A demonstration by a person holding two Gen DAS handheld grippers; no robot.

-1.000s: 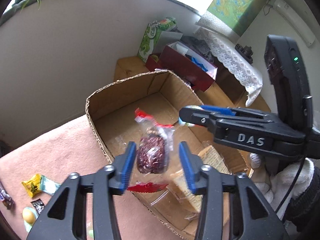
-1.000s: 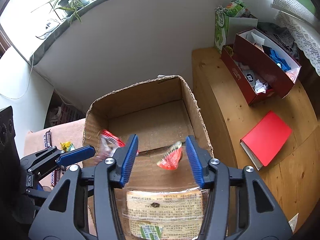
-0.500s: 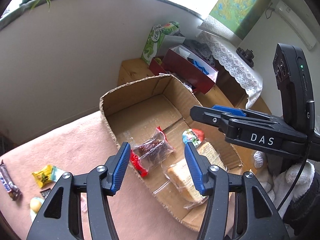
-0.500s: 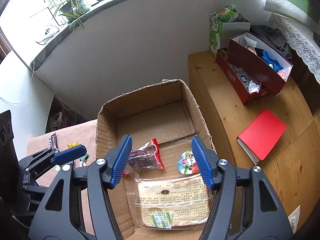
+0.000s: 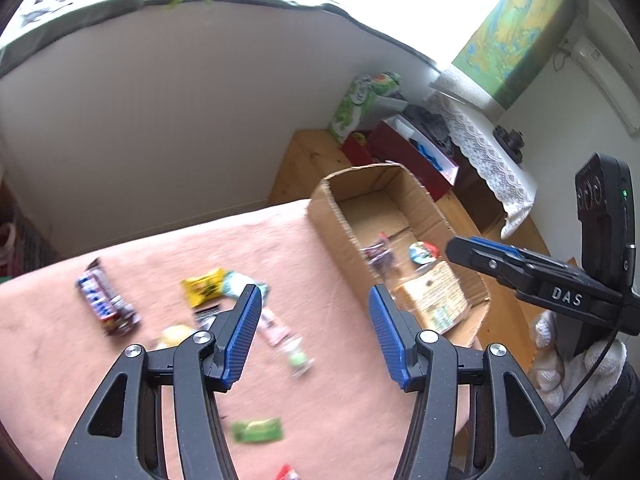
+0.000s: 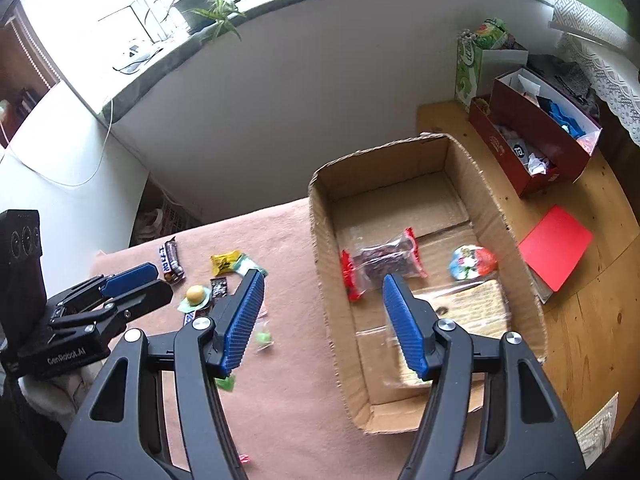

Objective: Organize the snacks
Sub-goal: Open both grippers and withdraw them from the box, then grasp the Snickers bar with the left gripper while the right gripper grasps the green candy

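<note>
Both grippers hang open and empty, left gripper [image 5: 314, 334] over the pink cloth [image 5: 120, 360]. Loose snacks lie ahead and left of it: the chocolate bar [image 5: 105, 297] slants away, the yellow packet [image 5: 204, 285] sits nearer. The right gripper [image 6: 322, 320] straddles the cardboard box [image 6: 320, 264] edge, so the left looks better placed.

Brown cardboard box [image 6: 492, 200] on a pink cloth [image 6: 288, 412], beside a flat red folder [image 6: 556, 248].

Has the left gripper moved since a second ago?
Yes. The left gripper has swung off the cardboard box, leftward over the pink cloth.
</note>
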